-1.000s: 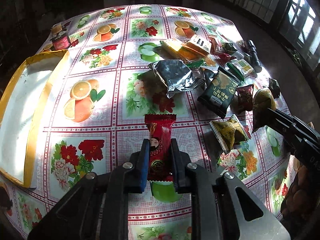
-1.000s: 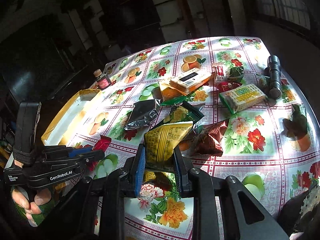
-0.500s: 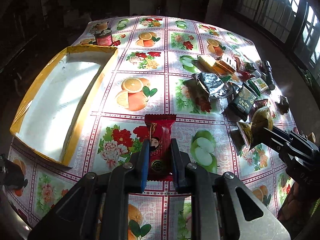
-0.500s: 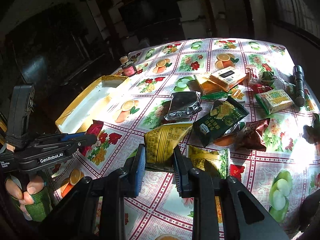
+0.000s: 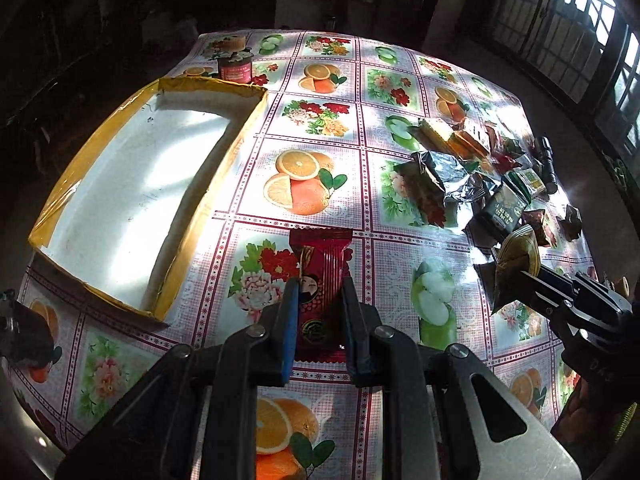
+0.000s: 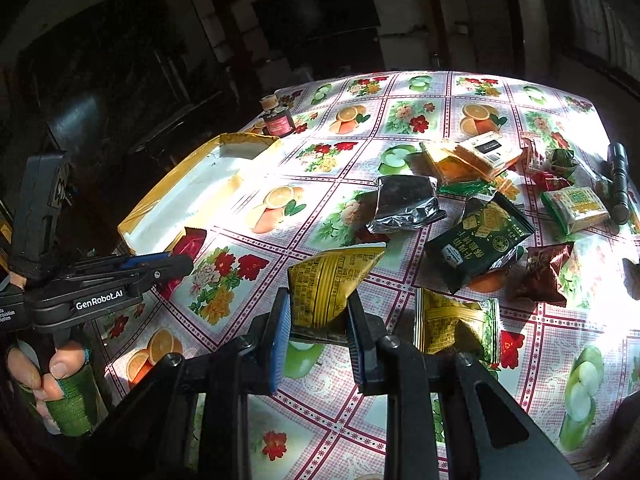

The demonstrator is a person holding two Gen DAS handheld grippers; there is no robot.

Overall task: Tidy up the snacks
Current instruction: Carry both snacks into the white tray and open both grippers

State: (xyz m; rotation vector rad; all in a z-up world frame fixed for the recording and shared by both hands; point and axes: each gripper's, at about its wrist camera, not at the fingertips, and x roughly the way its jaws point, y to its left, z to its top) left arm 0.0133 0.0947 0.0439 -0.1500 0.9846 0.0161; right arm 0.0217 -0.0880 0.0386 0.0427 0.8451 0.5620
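Note:
My left gripper (image 5: pixel 320 292) is shut on a red snack packet (image 5: pixel 322 276) and holds it above the tablecloth, right of the yellow-rimmed white tray (image 5: pixel 120 184). My right gripper (image 6: pixel 318 304) is shut on a yellow snack packet (image 6: pixel 328 284), lifted over the table. The right gripper also shows in the left wrist view (image 5: pixel 516 276) with the yellow packet (image 5: pixel 516 252). The left gripper shows in the right wrist view (image 6: pixel 180 262) with the red packet (image 6: pixel 190 242) near the tray (image 6: pixel 176 204).
A pile of snacks lies at the right: a silver bag (image 6: pixel 404 204), a dark green packet (image 6: pixel 476 244), another yellow packet (image 6: pixel 456 328), orange packets (image 6: pixel 468 156) and a green biscuit pack (image 6: pixel 576 204). A black torch (image 6: pixel 618 176) and a small red jar (image 6: pixel 278 122) stand on the table.
Both grippers have moved left toward the tray with their packets held. The tray now looks larger and closer in both views.

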